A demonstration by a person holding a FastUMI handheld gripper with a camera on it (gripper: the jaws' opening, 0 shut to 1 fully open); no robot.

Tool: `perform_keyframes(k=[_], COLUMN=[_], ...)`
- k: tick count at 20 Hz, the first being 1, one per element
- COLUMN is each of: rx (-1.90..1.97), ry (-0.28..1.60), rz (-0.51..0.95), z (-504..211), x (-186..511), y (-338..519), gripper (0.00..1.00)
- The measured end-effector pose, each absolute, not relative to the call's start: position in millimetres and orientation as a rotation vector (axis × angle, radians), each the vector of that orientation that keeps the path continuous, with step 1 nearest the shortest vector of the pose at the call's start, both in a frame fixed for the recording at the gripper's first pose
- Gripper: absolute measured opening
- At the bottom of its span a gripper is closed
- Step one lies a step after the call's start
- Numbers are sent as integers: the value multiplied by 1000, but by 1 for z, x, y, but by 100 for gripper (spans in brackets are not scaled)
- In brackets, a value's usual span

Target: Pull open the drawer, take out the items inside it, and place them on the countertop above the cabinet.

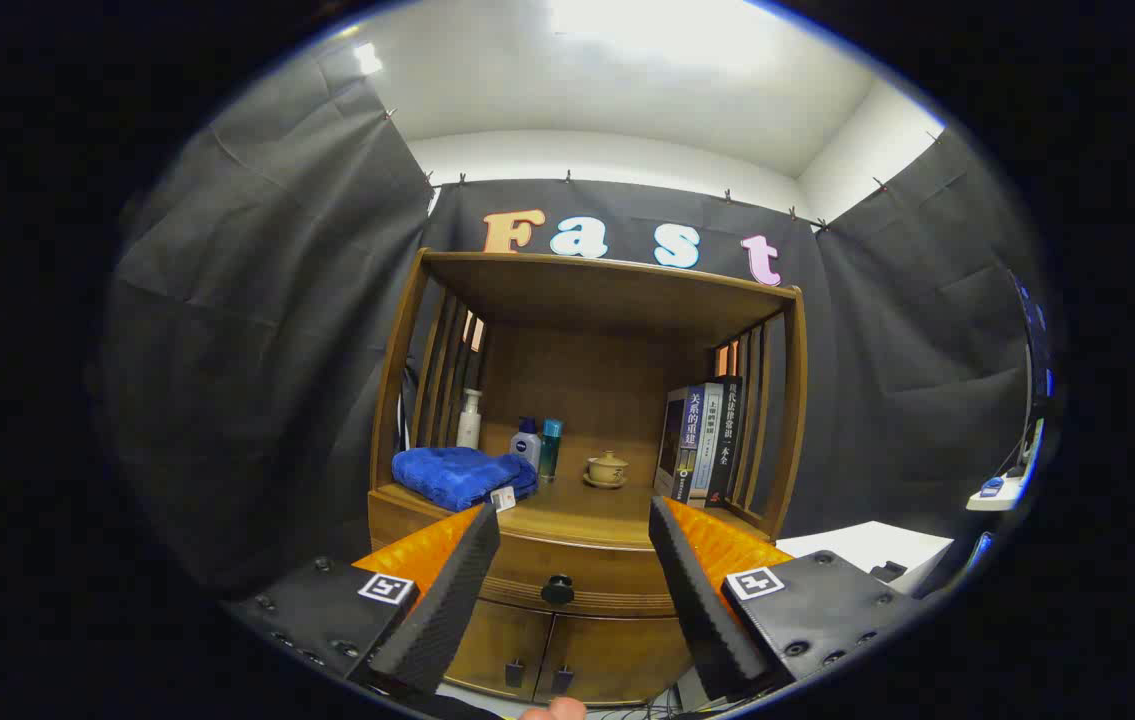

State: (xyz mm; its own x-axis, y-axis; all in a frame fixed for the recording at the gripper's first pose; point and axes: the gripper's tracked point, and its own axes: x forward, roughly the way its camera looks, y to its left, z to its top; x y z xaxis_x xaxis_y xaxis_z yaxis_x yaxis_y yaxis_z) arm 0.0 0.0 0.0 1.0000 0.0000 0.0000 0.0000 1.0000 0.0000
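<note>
A brown wooden cabinet [587,560] stands ahead against the booth wall. Its drawer [567,580] is closed, with a dark round knob [557,590] that I see in the gap between my fingers, some way beyond them. The countertop [577,505] above the drawer holds a folded blue towel [462,475], a white pump bottle [469,418], a small blue-capped bottle [526,442], a teal bottle [550,448], a lidded tea cup on a saucer [606,468] and upright books [702,440]. My gripper [575,515] is open and holds nothing. The drawer's contents are hidden.
Two lower cabinet doors [567,655] with small dark handles sit under the drawer. Slatted side panels and a top shelf [607,285] frame the countertop. A white surface [867,545] lies to the right of the cabinet. A fingertip [552,710] shows below the fingers.
</note>
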Motion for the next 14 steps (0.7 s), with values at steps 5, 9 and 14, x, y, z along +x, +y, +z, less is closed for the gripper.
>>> perform_keyframes(k=[5, 9, 14], rx=[2, -5, -6], ry=[3, -2, -11], rz=[0, 3, 4], z=[-1, 2, 5], x=[1, 2, 3], y=[0, 0, 1], gripper=[98, 98, 98])
